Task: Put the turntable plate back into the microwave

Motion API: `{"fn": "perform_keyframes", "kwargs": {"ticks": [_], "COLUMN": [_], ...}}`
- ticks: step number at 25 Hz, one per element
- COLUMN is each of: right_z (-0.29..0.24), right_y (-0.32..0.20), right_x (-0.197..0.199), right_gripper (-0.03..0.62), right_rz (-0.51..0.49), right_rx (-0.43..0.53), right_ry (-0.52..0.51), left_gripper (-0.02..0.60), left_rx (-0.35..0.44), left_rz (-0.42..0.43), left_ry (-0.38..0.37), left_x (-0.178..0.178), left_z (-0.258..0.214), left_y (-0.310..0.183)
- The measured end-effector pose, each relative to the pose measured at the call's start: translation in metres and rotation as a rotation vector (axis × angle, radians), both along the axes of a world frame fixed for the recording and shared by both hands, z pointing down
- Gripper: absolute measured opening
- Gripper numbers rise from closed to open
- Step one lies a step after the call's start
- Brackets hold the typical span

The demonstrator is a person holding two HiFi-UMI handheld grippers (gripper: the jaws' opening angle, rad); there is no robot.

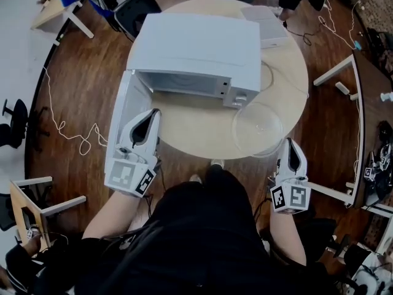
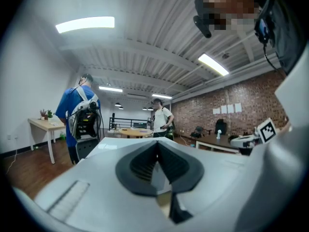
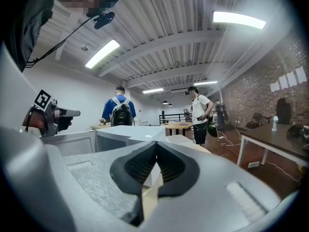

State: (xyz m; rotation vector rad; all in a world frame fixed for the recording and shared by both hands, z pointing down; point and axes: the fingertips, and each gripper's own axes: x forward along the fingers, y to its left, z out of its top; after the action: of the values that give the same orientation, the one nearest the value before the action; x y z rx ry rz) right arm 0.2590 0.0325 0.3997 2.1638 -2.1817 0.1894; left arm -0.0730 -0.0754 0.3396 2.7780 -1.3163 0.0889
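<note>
The left claw [image 1: 149,120] hangs at the front left of the round table [image 1: 196,137], just off its edge. Its tip points at the open door [image 1: 126,97]. Its jaws are pressed together with nothing between them, and the left gripper view shows the dark pads [image 2: 140,164] meeting at the tip.

The door swings out to the left of the white microwave [image 1: 196,51], which sits mid-table with its cavity facing the person.

The clear glass plate [image 1: 258,129] lies flat on the table at the front right. It is just in front of the microwave's right corner, outside the oven, and reaches the table's edge.

The right claw [image 1: 290,147] is just beside the plate's near right rim and off the table. Its jaws are closed tight and hold nothing, so the plate is not gripped.
</note>
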Motion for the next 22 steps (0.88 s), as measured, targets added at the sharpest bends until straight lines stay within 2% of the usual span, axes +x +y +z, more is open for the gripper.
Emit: {"fn": "perform_keyframes", "kwargs": {"ticks": [3,8,14,17,22], "right_z": [0.002,0.017,0.030,0.044,0.077], "right_y": [-0.014,-0.033,-0.054,-0.049,-0.037], "right_x": [0.015,0.021,0.019,0.027,0.049], "right_gripper": [0.002,0.002,0.002,0.002,0.002], "right_rz": [0.000,-0.061,-0.091,-0.061,0.050], "right_rx": [-0.009,-0.055,-0.071,-0.096,-0.162], "right_ry": [-0.023,-0.059,-0.101,-0.134,-0.190], "left_gripper": [0.008,0.008,0.008,0.008,0.008], "left_rx": [-0.002,0.013,-0.002,-0.002,0.001], "left_rz": [-0.005,-0.033,-0.062,-0.029,0.043], "left_ry": [0.003,-0.006,-0.020,-0.026,-0.008], "left_x": [0.017,0.036,0.035,0.040,0.053], "left_z": [-0.005,-0.013,-0.019,-0.018,-0.019], "left_y": [-0.018,-0.030,-0.048,-0.052,-0.073]}}
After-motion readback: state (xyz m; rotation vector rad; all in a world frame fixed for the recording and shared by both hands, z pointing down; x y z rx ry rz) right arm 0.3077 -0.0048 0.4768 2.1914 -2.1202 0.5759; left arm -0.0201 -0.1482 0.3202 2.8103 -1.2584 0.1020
